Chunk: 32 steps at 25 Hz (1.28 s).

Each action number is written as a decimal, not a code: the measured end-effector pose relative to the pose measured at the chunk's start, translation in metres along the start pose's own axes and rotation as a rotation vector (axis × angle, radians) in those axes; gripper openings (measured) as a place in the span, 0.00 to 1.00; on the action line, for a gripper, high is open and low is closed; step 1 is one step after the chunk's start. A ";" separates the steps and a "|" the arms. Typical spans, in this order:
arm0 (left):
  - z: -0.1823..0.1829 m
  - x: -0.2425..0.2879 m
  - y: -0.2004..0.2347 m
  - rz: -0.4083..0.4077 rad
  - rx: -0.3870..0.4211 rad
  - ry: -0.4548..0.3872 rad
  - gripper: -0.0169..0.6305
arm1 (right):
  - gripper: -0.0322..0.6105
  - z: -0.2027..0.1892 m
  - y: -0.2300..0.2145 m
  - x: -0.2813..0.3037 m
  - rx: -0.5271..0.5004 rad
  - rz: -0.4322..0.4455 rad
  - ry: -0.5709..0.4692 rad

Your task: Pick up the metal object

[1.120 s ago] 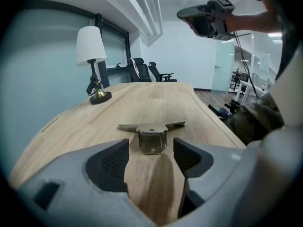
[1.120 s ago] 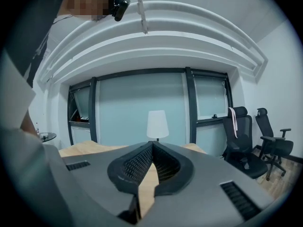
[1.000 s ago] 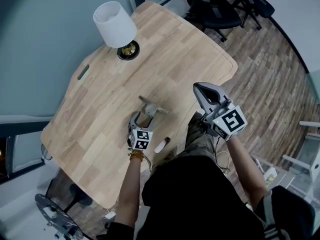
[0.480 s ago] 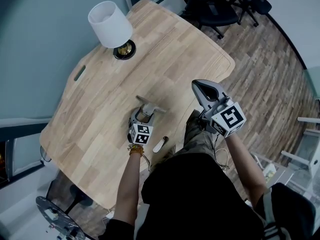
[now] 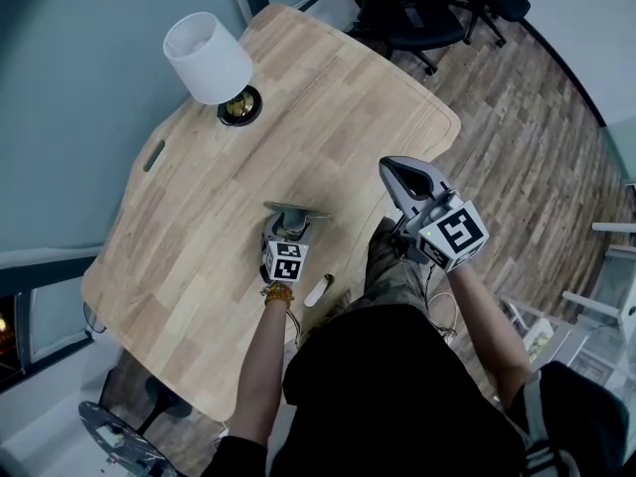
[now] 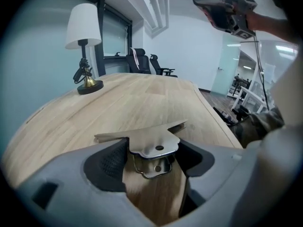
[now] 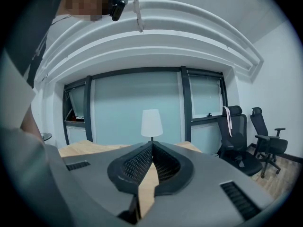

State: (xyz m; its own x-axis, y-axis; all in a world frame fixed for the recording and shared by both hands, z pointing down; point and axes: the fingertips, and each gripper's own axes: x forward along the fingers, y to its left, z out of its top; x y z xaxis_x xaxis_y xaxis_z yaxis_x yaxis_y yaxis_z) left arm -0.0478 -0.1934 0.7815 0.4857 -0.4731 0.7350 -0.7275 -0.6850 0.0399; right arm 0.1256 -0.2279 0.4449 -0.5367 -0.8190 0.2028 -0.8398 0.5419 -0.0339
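Note:
The metal object (image 6: 152, 142) is a flat silver bracket with a hole and a bent wire clip under it. My left gripper (image 6: 154, 157) is shut on it and holds it a little above the wooden table (image 5: 328, 117). In the head view the metal object (image 5: 294, 210) sticks out past the left gripper (image 5: 289, 231) at the table's near side. My right gripper (image 5: 402, 177) is shut and empty, raised off the table's right edge. In the right gripper view its jaws (image 7: 152, 160) meet at the tips with nothing between them.
A lamp with a white shade (image 5: 206, 59) stands on a brass base at the table's far left. A small white object (image 5: 317, 290) lies at the near table edge. Black office chairs (image 5: 422, 8) stand beyond the far end, over wood flooring.
The left gripper has lifted the metal object slightly and turned it, so the bracket now lies more level than one second ago. The right gripper has barely moved.

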 end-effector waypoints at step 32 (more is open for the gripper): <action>0.081 -0.093 0.014 0.023 -0.238 -0.264 0.48 | 0.05 0.022 0.019 0.006 -0.041 0.032 -0.044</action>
State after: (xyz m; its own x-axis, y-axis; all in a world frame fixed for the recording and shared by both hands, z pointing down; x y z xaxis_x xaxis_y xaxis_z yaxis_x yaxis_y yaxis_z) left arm -0.0637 -0.2041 0.6586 0.5539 -0.6351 0.5384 -0.8171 -0.5390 0.2048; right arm 0.1051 -0.2267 0.4240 -0.5670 -0.8083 0.1586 -0.8186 0.5743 0.0005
